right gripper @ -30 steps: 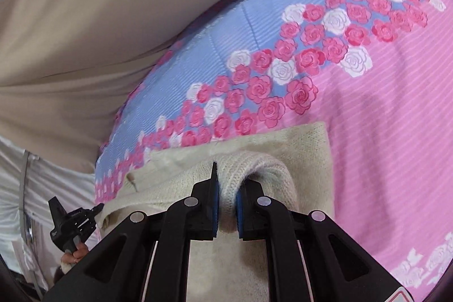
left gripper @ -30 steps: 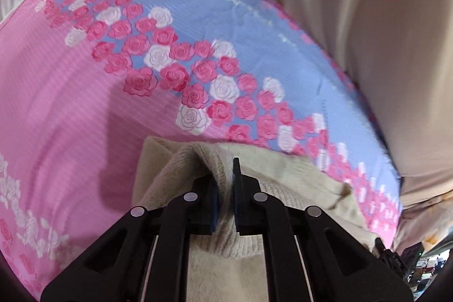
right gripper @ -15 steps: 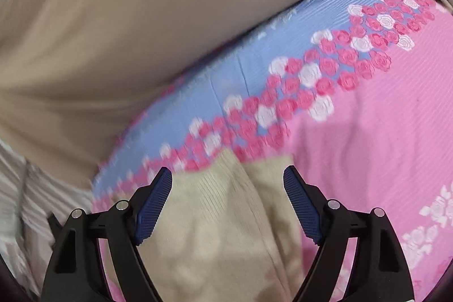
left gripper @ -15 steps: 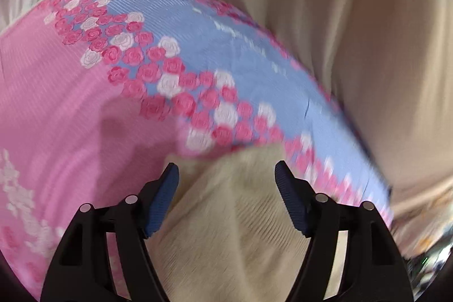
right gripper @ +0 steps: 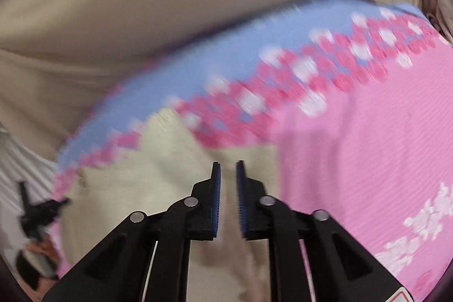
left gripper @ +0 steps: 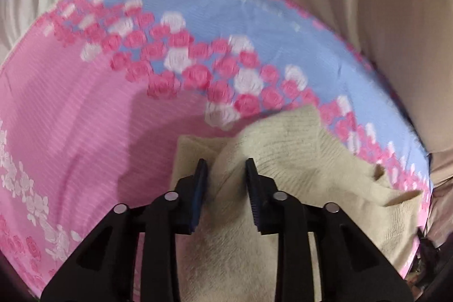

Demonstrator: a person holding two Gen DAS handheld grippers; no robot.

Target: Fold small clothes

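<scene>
While both tools bear down on the cream knit garment (left gripper: 283,160), which lies on the pink-and-blue rose-printed bedspread (left gripper: 85,132) near its blue-banded edge, each one has just been closing its jaws with a ridge of the knit between them. The left gripper (left gripper: 225,169) has a thick hump of fabric bunched between its blue pads, the jaws narrowed but with a clear gap. The right gripper (right gripper: 228,169) stands much tighter, its pads nearly parallel around a thin pleat of the same garment (right gripper: 158,174); motion blur keeps me from saying for certain that either set of pads presses firmly yet. This reads as a fresh pair of grips for the next fold, so the thing to get right is matching them: each pinch should catch every layer at the garment's edge, not just the top ply, or the underside will lag and wrinkle when lifted. Closing fully before lifting, then raising both hands together and level, should carry the edge over squarely. Loose knit stretches, so pulling the hands apart would skew the fold.
</scene>
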